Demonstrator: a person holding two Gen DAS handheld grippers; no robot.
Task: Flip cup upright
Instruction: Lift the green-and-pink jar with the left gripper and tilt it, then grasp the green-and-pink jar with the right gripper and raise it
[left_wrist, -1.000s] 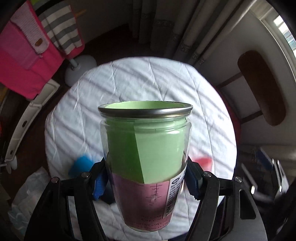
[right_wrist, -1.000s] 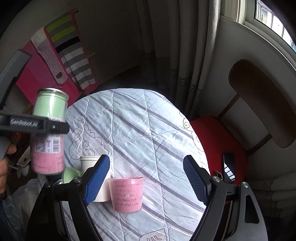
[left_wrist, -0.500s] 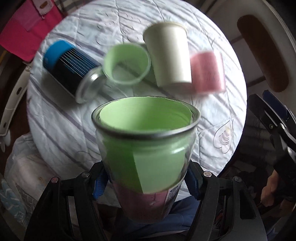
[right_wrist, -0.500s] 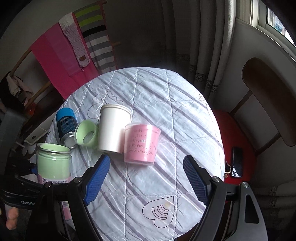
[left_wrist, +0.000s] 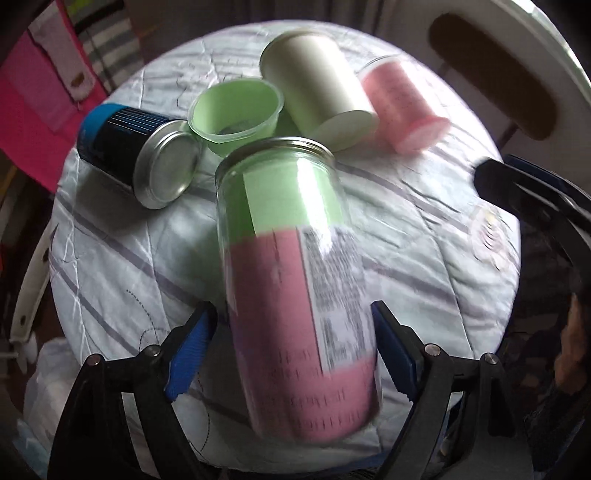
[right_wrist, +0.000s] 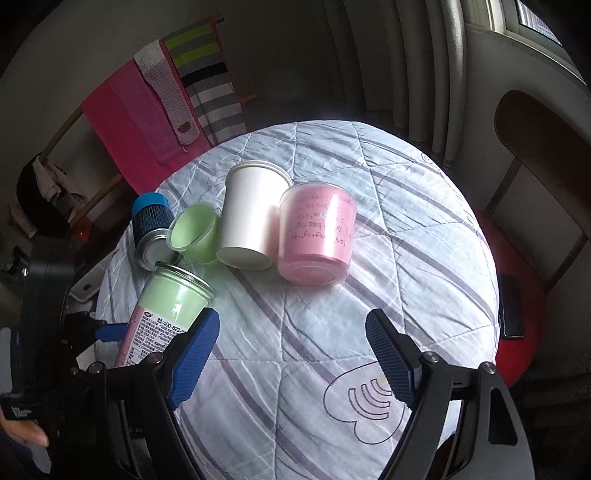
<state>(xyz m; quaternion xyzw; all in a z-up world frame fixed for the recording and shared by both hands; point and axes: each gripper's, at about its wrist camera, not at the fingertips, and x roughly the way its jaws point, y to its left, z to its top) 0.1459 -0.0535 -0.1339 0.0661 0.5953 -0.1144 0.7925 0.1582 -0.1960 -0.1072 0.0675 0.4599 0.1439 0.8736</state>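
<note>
A clear cup with a green and pink paper lining and a metal rim (left_wrist: 291, 280) sits between my left gripper's (left_wrist: 295, 354) blue pads, tilted forward with its mouth toward the table; the pads look slightly apart from its sides. It also shows in the right wrist view (right_wrist: 162, 321), leaning over the table's left edge. My right gripper (right_wrist: 291, 358) is open and empty above the round table (right_wrist: 369, 295).
On the quilted cloth lie a blue-capped dark can (right_wrist: 151, 229), a small green cup (right_wrist: 192, 232), a white cup (right_wrist: 251, 218) and a pink cup (right_wrist: 314, 236). A chair (right_wrist: 535, 177) stands at the right, and pink and striped cloths (right_wrist: 147, 110) hang behind.
The lined cup has tipped from upright to leaning forward and has come down toward the table's near left edge. The right gripper has stayed open and drawn back a little.
</note>
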